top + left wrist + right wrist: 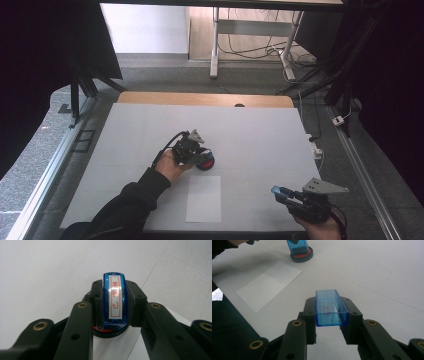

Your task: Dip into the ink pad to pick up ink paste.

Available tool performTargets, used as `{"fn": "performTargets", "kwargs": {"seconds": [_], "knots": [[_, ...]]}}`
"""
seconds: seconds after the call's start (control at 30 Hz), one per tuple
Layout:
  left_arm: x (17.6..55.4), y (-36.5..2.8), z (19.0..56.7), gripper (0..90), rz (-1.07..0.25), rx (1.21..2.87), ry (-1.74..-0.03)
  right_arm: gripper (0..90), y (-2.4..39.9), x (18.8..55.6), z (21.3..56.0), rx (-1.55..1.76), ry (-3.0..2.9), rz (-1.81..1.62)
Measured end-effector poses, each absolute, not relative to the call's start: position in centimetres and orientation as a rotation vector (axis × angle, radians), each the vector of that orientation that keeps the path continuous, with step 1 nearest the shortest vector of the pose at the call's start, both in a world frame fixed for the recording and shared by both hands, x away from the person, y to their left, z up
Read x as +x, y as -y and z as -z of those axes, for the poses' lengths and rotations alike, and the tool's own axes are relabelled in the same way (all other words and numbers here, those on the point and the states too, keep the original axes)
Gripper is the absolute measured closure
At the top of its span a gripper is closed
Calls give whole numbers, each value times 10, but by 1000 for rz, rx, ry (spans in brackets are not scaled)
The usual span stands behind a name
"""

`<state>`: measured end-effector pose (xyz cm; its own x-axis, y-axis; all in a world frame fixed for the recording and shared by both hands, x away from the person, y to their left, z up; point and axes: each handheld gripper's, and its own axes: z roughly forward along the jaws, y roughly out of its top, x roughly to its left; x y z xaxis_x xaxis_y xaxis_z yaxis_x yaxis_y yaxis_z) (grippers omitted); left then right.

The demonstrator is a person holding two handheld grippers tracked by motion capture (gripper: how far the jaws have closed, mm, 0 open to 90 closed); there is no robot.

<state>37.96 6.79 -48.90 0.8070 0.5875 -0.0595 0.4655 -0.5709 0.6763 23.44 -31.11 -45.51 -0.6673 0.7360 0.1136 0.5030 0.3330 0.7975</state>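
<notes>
My left gripper (114, 301) is shut on a blue stamp (114, 298) whose top label carries red characters. The stamp stands pressed down on a round black ink pad with a red centre (206, 162), near the table's middle; the same pad (302, 255) shows in the right gripper view with the stamp (297, 246) upright on it. My right gripper (331, 312) is shut on a clear blue stamp cap (331, 308), an open rectangular box, held above the table near the front right (281, 192). A white paper sheet (204, 199) lies flat between the two grippers.
The table is covered by a white mat (250, 135), with a wooden edge (205, 99) at the far side. Metal rails (362, 165) run along both sides. Desk legs and cables (260, 50) stand on the floor beyond.
</notes>
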Motion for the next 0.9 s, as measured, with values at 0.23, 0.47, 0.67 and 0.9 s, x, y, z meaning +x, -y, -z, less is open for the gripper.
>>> {"fn": "performTargets", "kwargs": {"seconds": [0.23,0.47,0.67,0.9], "knots": [[382,-77,482,703,-174,2204,-797,682,312,234,455,1117,-2329,-1251],[379,-83,471,703,-207,2164,-774,682,312,234,455,1117,-2329,-1251],[380,-80,477,704,-202,2180,-778,682,312,234,455,1117,-2329,-1252],[383,-78,486,703,-194,2200,-787,682,312,234,455,1116,-2331,-1252]]}}
